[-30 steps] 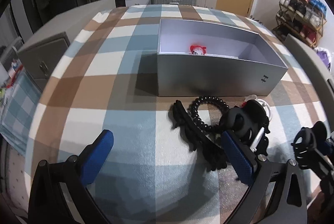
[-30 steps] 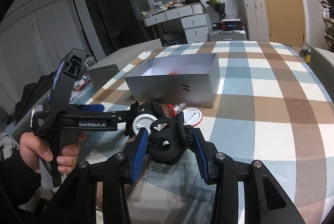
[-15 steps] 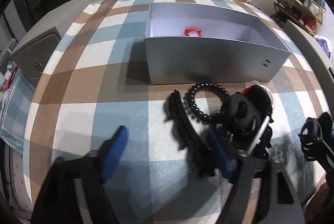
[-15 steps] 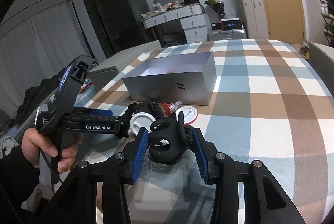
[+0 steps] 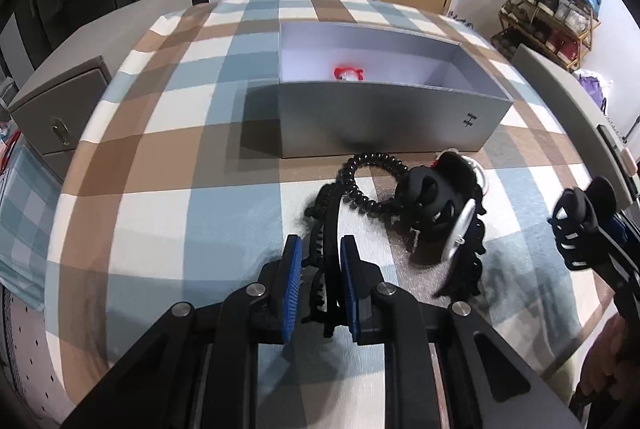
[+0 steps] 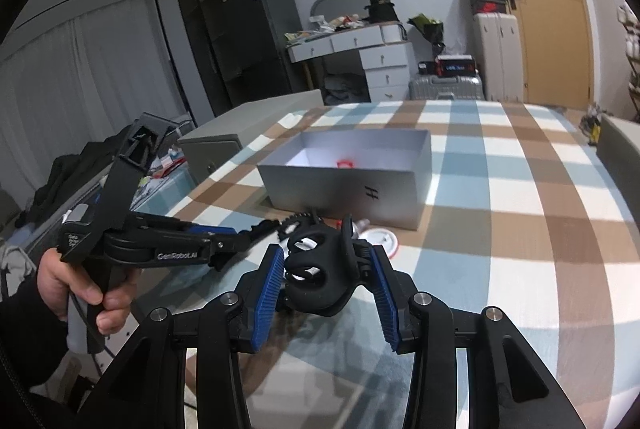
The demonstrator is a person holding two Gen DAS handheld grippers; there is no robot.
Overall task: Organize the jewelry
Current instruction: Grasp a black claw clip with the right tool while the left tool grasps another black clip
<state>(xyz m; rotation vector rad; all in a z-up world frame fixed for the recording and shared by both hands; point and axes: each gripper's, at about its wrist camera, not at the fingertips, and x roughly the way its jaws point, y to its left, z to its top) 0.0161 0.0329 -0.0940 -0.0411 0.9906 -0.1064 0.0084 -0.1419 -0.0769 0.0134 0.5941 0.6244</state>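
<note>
My left gripper [image 5: 320, 261] is shut on a long black toothed hair clip [image 5: 329, 229] lying on the checked cloth. Beside it lie a black spiral hair tie [image 5: 368, 185], a black claw clip [image 5: 436, 205] and a round white compact [image 5: 460, 229]. The grey box [image 5: 384, 121] stands behind them with a red item [image 5: 348, 73] inside. My right gripper [image 6: 324, 269] is shut on a black claw clip [image 6: 320, 269], held above the cloth in front of the box [image 6: 344, 189]; it also shows in the left wrist view [image 5: 580, 225].
The table has a blue, brown and white checked cloth [image 5: 168, 197]. A grey cabinet [image 5: 56, 109] stands left of the table. A white and red round item [image 6: 384, 241] lies in front of the box. Drawers, suitcases and a shoe rack fill the room behind.
My left gripper moved right and forward, and closed from wide open onto the long black hair clip. My right gripper kept its claw clip and rose slightly.
</note>
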